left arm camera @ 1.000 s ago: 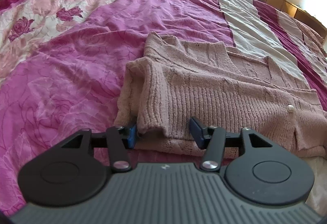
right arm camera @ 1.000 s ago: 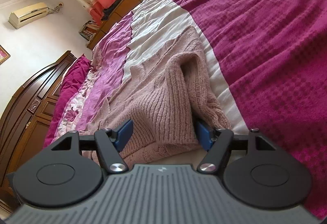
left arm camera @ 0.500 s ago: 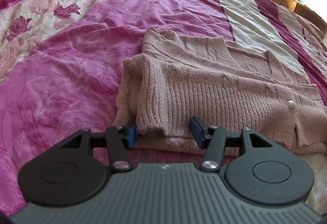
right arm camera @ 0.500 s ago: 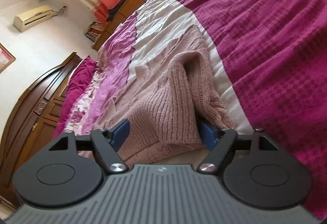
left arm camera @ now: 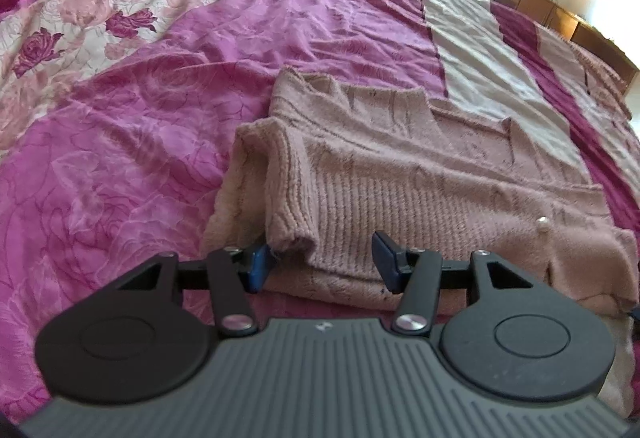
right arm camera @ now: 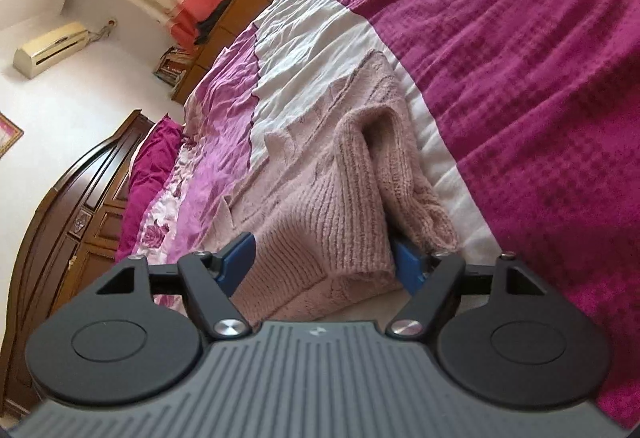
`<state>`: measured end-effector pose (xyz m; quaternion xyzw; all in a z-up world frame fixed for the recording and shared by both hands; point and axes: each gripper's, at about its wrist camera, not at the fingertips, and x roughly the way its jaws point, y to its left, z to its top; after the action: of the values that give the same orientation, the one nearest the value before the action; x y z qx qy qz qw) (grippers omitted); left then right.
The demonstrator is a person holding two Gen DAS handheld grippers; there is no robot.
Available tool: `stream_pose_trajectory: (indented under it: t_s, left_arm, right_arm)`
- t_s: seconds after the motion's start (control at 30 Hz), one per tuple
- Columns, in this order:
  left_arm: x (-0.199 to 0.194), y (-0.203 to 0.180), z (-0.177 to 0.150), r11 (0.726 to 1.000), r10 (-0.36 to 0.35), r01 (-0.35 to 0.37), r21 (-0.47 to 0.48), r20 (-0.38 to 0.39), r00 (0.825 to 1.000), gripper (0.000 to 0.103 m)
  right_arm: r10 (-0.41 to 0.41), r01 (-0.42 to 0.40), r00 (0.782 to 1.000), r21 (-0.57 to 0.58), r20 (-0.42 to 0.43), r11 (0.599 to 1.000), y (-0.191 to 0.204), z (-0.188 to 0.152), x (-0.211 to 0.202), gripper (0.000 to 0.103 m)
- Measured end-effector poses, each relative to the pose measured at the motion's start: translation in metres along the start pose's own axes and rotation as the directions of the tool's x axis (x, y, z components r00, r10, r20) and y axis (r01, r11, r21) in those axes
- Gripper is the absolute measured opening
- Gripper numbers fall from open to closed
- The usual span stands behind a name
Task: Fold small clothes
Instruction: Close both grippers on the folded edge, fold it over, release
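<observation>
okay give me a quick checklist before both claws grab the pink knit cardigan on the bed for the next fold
1. Left claw open with the near folded edge of the cardigan between its fingers: ok.
2. Right claw open around the cardigan's other near corner: ok.
3. Fingers actually under every knit layer: cannot tell, the lower edges are hidden.
4. Both sleeves folded in over the body: ok, the ribbed cuffs lie on top.
5. Pearl button clear of the left claw: ok, it sits off to the side.
6. Bedspread not caught between the fingers: cannot tell.
</observation>
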<state>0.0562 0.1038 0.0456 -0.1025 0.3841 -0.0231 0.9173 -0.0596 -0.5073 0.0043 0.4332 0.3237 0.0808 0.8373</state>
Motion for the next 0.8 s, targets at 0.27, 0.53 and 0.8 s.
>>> stream_pose_trajectory:
  t_s: [0.27,0.53,0.8]
  left_arm:
    - [0.010,-0.003,-0.001,1.000,0.018,-0.018,0.022,-0.017,1.000,0.034]
    - [0.000,0.005,0.007,0.999,-0.029,0.029,-0.017,0.003,1.000,0.007]
    - [-0.017,0.005,0.027,0.993,-0.096,0.101,-0.056,0.079,0.992,0.006]
  right_arm:
    - [-0.037,0.036,0.999,-0.057,-0.021,0.998,0.007,-0.003,0.003,0.051]
    - [-0.007,0.003,0.999,-0.093,-0.034,0.996,0.014,0.001,-0.001,0.013]
    - [0.077,-0.077,0.997,-0.122,-0.002,0.990,0.037,0.021,-0.008,0.011]
